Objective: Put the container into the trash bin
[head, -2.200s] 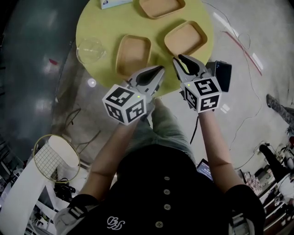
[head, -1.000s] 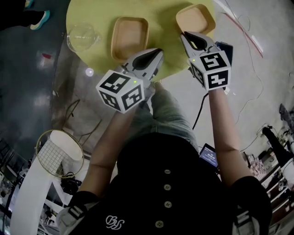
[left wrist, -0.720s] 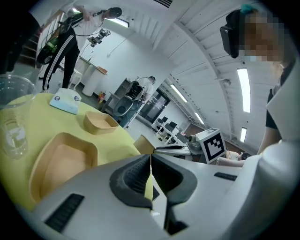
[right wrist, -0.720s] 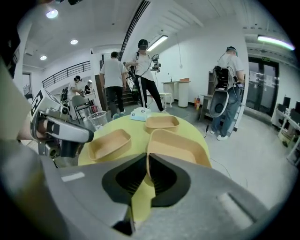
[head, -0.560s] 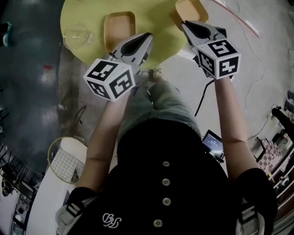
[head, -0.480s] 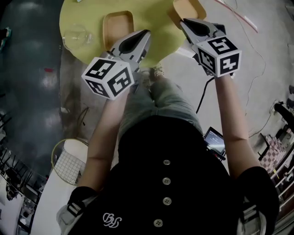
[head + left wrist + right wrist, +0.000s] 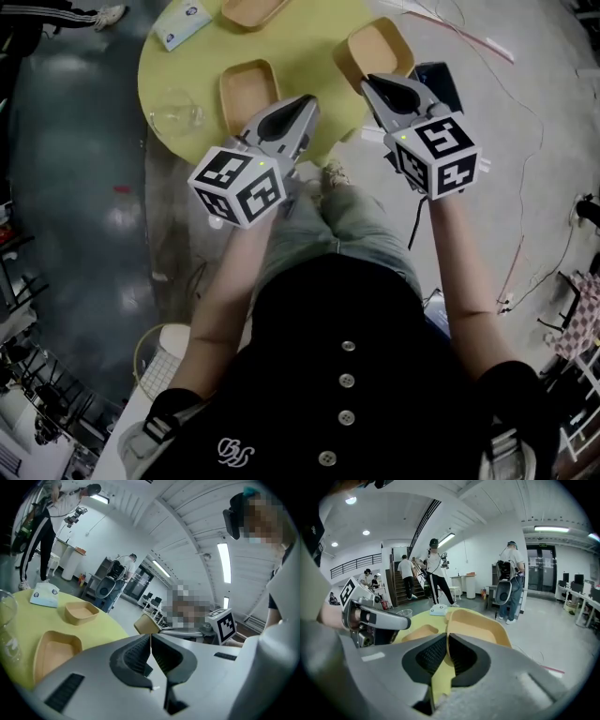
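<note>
1. The round yellow table (image 7: 309,56) fills the space ahead. A second tan tray (image 7: 248,92), a third (image 7: 251,9), a glass bowl (image 7: 178,111) and a small packet (image 7: 183,23) lie on it.
2. The trash bin (image 7: 150,349), a wire basket, is set on the floor at the person's left rear. It is well apart from the table and partly hidden by the left arm.
3. The container (image 7: 377,49) is held by its rim, tilted, at the table's right edge. It seems raised so that it can be carried off.
4. The right gripper (image 7: 446,637) is clamped on that thin rim, its jaws nearly together.
5. The left gripper (image 7: 151,637) is closed tight with nothing in it. It is held beside the other, over the second tray.
6. The way to the bin is judged to be blocked by the person's own body, so a turn leftward would be needed. Cables (image 7: 487,47) lie on the floor at the right.
</note>
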The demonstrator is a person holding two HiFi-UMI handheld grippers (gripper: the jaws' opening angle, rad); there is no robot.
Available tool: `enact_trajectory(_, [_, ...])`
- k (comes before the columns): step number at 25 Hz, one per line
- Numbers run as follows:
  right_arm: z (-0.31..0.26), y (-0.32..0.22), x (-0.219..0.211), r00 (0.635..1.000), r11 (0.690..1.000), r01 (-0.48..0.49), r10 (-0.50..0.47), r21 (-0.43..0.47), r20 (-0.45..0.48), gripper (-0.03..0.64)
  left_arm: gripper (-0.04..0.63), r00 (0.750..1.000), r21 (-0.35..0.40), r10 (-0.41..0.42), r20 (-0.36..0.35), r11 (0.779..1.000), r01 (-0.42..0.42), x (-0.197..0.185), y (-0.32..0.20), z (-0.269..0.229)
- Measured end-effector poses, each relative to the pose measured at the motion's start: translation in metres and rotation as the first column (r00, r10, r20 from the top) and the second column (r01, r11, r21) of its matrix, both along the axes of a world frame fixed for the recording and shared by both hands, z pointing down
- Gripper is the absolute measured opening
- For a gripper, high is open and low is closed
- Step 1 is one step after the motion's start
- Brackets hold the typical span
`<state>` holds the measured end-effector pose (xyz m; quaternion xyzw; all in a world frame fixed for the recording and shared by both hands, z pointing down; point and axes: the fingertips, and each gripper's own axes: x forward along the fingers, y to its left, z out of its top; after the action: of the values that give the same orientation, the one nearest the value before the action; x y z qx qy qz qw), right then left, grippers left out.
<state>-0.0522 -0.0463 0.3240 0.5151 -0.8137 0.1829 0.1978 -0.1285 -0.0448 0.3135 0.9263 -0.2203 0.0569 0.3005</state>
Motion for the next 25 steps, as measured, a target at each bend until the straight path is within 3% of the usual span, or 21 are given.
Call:
enact_trajectory(10, [0.000, 0.032, 0.019, 0.995, 0.996, -0.092, 0.093, -0.007, 0.033, 0.018, 0.015, 0.993, -0.006, 0.120, 0.010, 0.993, -0.119, 0.038, 0.015, -0.002])
enact_trajectory(19, [0.001, 0.041, 0.100, 0.988, 0.988, -0.151, 0.151, -0.003, 0.038, 0.017, 0.015, 0.986, -0.003, 0.164, 0.015, 0.986, -0.164, 0.119, 0.013, -0.002])
enact_trajectory(25, [0.005, 0.044, 0.172, 0.986, 0.987, -0.163, 0.163, -0.003, 0.039, 0.018, 0.015, 0.983, -0.001, 0.184, -0.003, 0.983, -0.184, 0.197, 0.016, 0.001])
